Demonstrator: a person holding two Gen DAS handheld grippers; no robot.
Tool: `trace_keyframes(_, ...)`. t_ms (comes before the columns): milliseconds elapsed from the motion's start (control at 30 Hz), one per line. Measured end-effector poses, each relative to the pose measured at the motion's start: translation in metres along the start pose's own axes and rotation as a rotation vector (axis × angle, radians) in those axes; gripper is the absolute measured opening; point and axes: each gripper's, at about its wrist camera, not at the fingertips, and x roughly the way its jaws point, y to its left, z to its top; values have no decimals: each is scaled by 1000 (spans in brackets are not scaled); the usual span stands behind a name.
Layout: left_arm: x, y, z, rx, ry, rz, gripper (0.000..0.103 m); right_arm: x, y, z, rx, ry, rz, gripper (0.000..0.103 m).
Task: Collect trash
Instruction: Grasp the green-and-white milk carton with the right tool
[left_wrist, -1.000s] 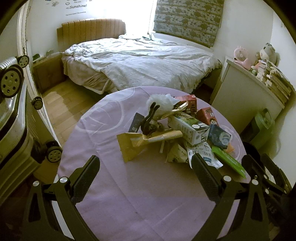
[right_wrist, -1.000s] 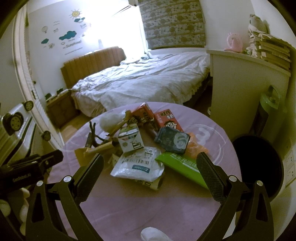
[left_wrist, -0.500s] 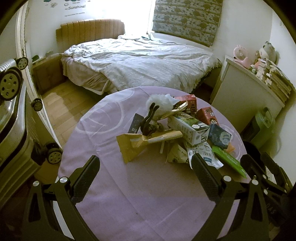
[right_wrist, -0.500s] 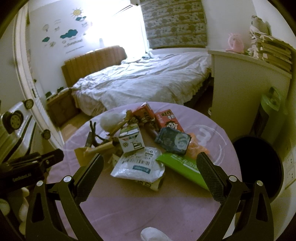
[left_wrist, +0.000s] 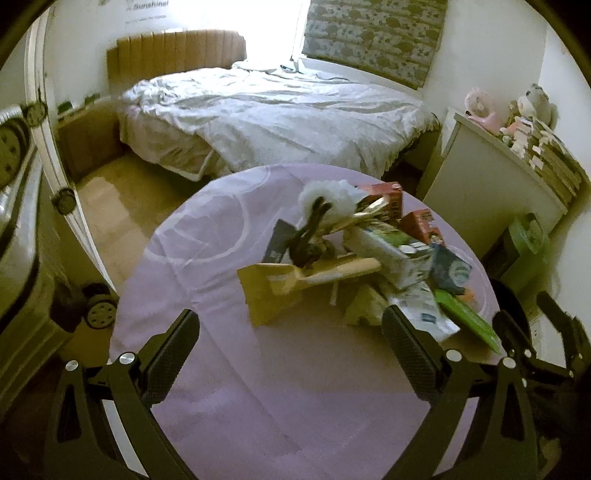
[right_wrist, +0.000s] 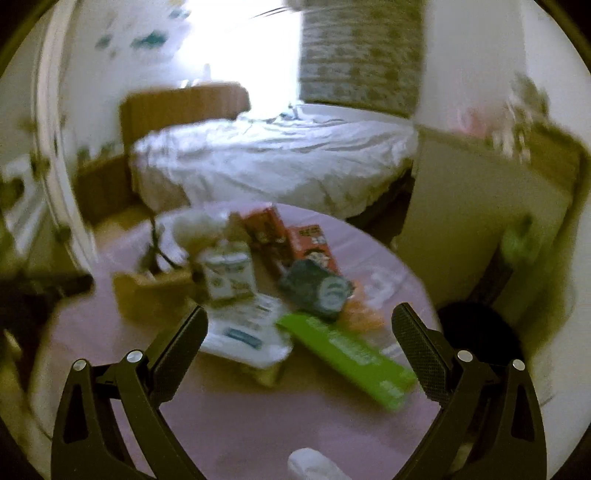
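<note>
While daylight is pouring through the window, a round table (left_wrist: 229, 387) under a lilac cloth is carrying the trash pile (left_wrist: 369, 254) toward its far right side: red cartons (right_wrist: 310, 240), a white carton (right_wrist: 229, 275), a green wrapper (right_wrist: 351, 354), a white printed bag (right_wrist: 247, 332) and a tan paper bag (left_wrist: 266, 291). Behind the table an unmade bed (left_wrist: 273, 118) is sitting against a tan headboard (left_wrist: 177, 51), with a white cabinet (left_wrist: 484, 199) at the right. Both the left gripper (left_wrist: 291, 350) and the right gripper (right_wrist: 299, 354) are hovering spread wide over the cloth, holding nothing; the right wrist view is blurring.
</note>
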Motion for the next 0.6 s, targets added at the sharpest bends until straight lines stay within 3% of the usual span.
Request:
trace_keyframes(67, 11, 14, 4, -6, 5, -26, 98, 10, -5, 1, -16, 29, 17, 98)
trace_keyframes(200, 36, 26, 16, 36, 9, -38, 98, 42, -27, 13, 81, 131, 255, 98)
trace_keyframes(333, 70, 36, 36, 59, 33, -77, 98, 70, -28, 31, 136, 175, 381, 94)
trace_keyframes(400, 85, 39, 45, 65, 42, -91, 98, 86, -19, 40, 115, 204, 378, 74)
trace_keyframes(600, 117, 30, 60, 153, 80, -143, 95, 114, 6, 48, 68, 234, 387, 70)
